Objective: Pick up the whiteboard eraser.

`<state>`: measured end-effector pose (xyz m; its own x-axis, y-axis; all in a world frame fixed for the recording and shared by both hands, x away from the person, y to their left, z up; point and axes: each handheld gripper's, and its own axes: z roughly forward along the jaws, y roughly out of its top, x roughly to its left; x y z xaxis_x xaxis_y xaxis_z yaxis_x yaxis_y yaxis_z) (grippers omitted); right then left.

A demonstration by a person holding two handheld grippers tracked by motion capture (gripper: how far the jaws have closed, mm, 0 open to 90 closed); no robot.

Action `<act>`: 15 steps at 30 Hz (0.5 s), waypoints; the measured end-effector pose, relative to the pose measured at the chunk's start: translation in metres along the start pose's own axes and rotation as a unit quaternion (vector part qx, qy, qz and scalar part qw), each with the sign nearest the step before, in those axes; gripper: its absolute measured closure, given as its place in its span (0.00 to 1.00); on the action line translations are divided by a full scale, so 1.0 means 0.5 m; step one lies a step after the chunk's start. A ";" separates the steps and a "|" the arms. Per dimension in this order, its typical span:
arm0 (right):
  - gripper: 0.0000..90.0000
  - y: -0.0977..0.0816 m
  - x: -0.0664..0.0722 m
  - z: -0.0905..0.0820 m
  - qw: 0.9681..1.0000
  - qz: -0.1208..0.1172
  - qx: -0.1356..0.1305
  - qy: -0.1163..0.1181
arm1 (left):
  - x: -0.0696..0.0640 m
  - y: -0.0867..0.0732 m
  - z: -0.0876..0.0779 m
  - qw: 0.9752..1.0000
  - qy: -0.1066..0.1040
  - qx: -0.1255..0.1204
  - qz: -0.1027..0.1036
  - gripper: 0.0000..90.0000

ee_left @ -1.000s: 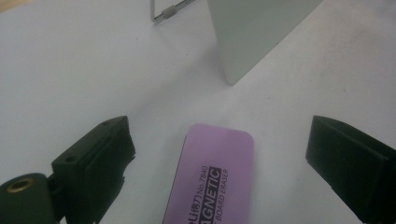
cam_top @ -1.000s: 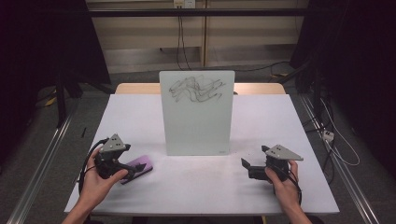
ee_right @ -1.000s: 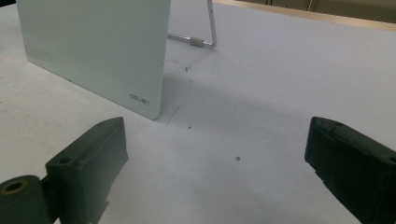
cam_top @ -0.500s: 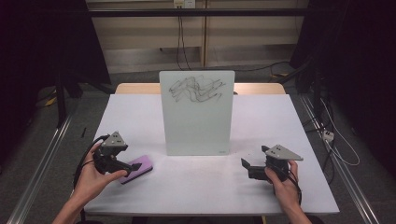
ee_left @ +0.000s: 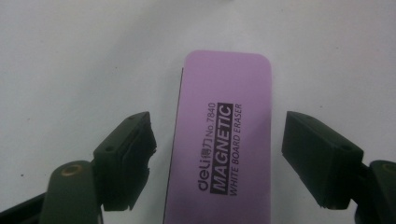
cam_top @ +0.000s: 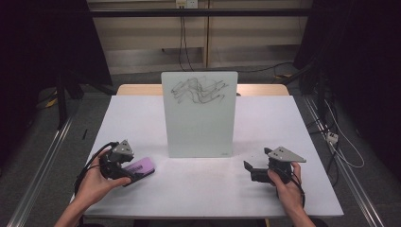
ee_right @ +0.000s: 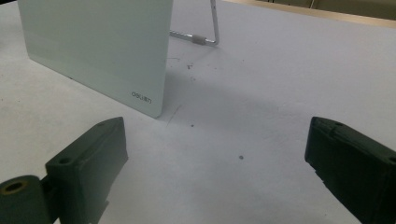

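White table (cam_top: 203, 189) unchanged, but the left claw (ee_left: 219, 154) has drawn back, gaping astride the purple eraser (ee_left: 224, 140); the right claw (ee_right: 215, 163) gapes empty.

A: What colour is the eraser (ee_left: 224, 140)?
B: Pale purple, with black lettering and a black band holding purple letters, plus a dark strip along one edge.
A: And the whiteboard (cam_top: 199, 113)?
B: White, with grey-black scribbles near its top and small grey print at a lower corner.
A: The rest?
B: A white surface (cam_top: 189, 189) flecked with dark specks, and each claw black
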<state>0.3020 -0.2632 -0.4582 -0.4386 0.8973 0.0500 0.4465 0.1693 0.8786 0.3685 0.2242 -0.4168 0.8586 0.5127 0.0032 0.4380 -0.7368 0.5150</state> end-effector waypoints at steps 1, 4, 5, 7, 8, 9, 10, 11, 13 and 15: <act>0.07 0.000 0.000 0.000 1.000 0.000 0.000 0.000 | 0.000 0.001 0.003 1.000 -0.002 0.002 0.002 0.28; 0.07 0.000 0.000 0.001 1.000 0.000 0.000 0.000 | 0.000 0.003 0.009 1.000 -0.008 0.014 0.011 0.30; 0.07 0.000 0.000 0.002 1.000 -0.001 0.000 0.000 | 0.000 0.003 0.012 1.000 -0.007 0.016 0.012 0.30; 0.07 0.000 0.000 0.002 1.000 -0.002 0.000 0.001 | 0.002 0.004 0.015 1.000 -0.010 0.024 0.016 0.33; 0.07 0.000 0.000 0.001 1.000 -0.002 0.000 0.001 | 0.002 0.004 0.016 1.000 -0.012 0.023 0.016 0.33; 0.07 0.000 0.000 0.001 1.000 -0.001 0.000 0.001 | 0.002 0.004 0.018 0.999 -0.015 0.025 0.018 0.34; 0.07 0.000 0.000 0.001 1.000 -0.001 0.000 0.001 | 0.001 0.005 0.018 0.999 -0.017 0.029 0.021 0.36; 0.07 0.000 0.000 0.001 1.000 -0.001 0.000 0.001 | 0.001 0.005 0.020 0.999 -0.019 0.030 0.021 0.37; 0.07 0.000 0.001 0.001 1.000 -0.001 -0.001 0.002 | -0.001 0.005 0.022 0.999 -0.019 0.034 0.024 0.39; 0.07 0.000 0.001 0.001 1.000 -0.004 -0.001 0.002 | -0.002 0.005 0.023 0.999 -0.014 0.038 0.028 0.40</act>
<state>0.3023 -0.2625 -0.4583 -0.4455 0.8941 0.0458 0.4411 0.1747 0.8803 0.3718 0.2169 -0.4252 0.8889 0.4580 0.0058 0.4071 -0.7957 0.4484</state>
